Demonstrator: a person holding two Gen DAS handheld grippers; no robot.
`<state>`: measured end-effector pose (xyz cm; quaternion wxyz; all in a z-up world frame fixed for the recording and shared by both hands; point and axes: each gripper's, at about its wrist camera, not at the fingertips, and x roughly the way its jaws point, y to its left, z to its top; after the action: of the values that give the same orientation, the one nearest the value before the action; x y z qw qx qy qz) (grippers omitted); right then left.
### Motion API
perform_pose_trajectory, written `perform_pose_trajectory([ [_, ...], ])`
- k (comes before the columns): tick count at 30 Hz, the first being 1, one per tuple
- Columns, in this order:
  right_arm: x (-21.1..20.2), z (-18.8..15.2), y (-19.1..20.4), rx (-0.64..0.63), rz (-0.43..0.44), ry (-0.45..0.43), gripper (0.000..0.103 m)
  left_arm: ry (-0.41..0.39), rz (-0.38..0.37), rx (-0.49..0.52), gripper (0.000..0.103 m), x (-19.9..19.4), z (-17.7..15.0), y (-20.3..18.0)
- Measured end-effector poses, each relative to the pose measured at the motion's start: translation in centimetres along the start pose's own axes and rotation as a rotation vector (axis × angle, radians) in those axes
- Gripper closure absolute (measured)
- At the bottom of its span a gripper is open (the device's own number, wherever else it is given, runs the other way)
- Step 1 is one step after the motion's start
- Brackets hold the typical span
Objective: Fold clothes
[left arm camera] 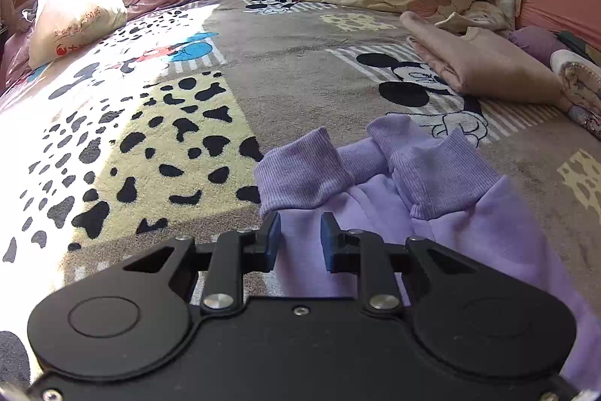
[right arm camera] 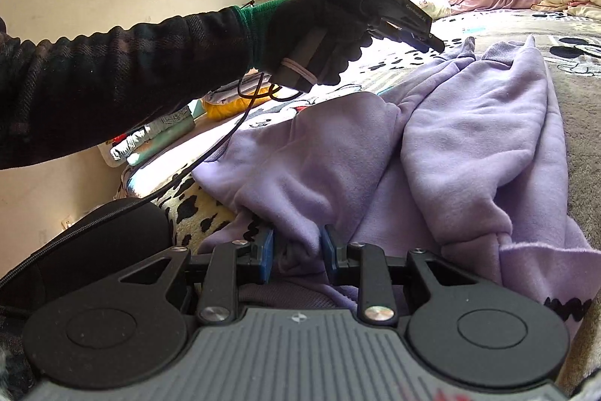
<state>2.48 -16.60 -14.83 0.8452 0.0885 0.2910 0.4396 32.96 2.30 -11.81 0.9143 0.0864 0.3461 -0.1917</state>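
My right claw (right arm camera: 296,250) pinched a soft fold of the lilac fleece sweatshirt (right arm camera: 450,145) lying rumpled on the bed (left arm camera: 293,70), my left claw (left arm camera: 300,239) spread above its ribbed cuffs (left arm camera: 300,171); light, limp, best gripped at hems, with open blanket beyond.

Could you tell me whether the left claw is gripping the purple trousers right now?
No, the left claw is open above the purple trousers, nothing pinched.
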Motion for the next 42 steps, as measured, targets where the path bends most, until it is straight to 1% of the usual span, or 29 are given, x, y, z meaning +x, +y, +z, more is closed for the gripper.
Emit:
perform_pose_trajectory([
  [2,0.0,0.0,0.0,0.000,-0.001,-0.001,0.073,-0.001,0.004,0.011,0.083,1.7,0.8,-1.0],
  [4,0.1,-0.1,-0.1,0.002,-0.001,-0.002,0.073,0.024,-0.023,0.008,0.081,4.0,1.8,-2.0],
  [7,0.2,-0.3,-0.1,0.002,-0.002,-0.005,0.073,0.075,0.006,0.046,0.079,6.6,3.0,-3.1],
  [10,0.2,-0.3,-0.2,0.002,-0.002,-0.009,0.073,0.112,-0.022,-0.013,0.078,6.9,3.5,-2.1],
  [14,0.2,-0.6,0.0,-0.010,-0.008,-0.015,0.073,0.085,-0.063,-0.115,0.076,4.8,3.9,-0.7],
  [15,0.2,-0.6,0.1,-0.013,-0.011,-0.017,0.073,0.044,-0.074,-0.169,0.076,3.3,3.7,-0.1],
  [17,0.1,-0.8,0.2,-0.017,-0.022,-0.021,0.073,-0.016,-0.073,-0.257,0.076,-0.1,3.0,1.0],
  [18,0.0,-0.8,0.4,-0.017,-0.035,-0.025,0.074,-0.040,-0.056,-0.286,0.076,-2.0,2.3,1.5],
  [21,-0.4,-1.0,0.7,-0.015,-0.073,-0.035,0.074,-0.071,-0.016,-0.346,0.074,-7.9,-0.5,2.8],
  [22,-0.5,-1.0,0.8,-0.015,-0.086,-0.038,0.073,-0.078,0.004,-0.366,0.069,-10.0,-1.7,3.2],
  [23,-0.6,-1.0,0.9,-0.014,-0.099,-0.041,0.072,-0.079,0.025,-0.401,0.057,-12.4,-3.2,3.7],
  [24,-0.7,-1.1,1.1,-0.014,-0.112,-0.045,0.072,-0.081,0.044,-0.452,0.053,-15.0,-5.0,4.2],
  [27,-1.1,-1.1,1.6,-0.018,-0.161,-0.058,0.070,-0.084,0.059,-0.624,0.052,-21.3,-10.8,5.4],
  [29,-1.3,-1.1,1.9,-0.016,-0.187,-0.068,0.067,-0.080,0.062,-0.736,0.051,-24.7,-14.7,5.6],
  [31,-1.5,-1.2,2.2,-0.009,-0.205,-0.078,0.067,-0.062,0.051,-0.831,0.050,-27.4,-18.6,5.3],
  [34,-1.8,-1.3,2.6,0.004,-0.226,-0.094,0.067,-0.001,0.044,-0.935,0.049,-28.9,-23.2,4.4],
  [37,-2.1,-1.4,2.9,0.016,-0.245,-0.103,0.067,0.034,0.024,-1.009,0.049,-28.3,-25.9,3.9],
  [38,-2.1,-1.4,3.0,0.015,-0.249,-0.103,0.067,0.030,0.026,-1.034,0.049,-28.1,-26.4,3.9],
  [40,-2.2,-1.5,3.3,0.011,-0.255,-0.100,0.067,-0.020,0.056,-1.054,0.049,-27.6,-26.9,4.3],
  [42,-2.1,-1.5,3.7,0.002,-0.257,-0.097,0.067,-0.053,0.136,-1.035,0.049,-26.9,-26.7,4.7],
])
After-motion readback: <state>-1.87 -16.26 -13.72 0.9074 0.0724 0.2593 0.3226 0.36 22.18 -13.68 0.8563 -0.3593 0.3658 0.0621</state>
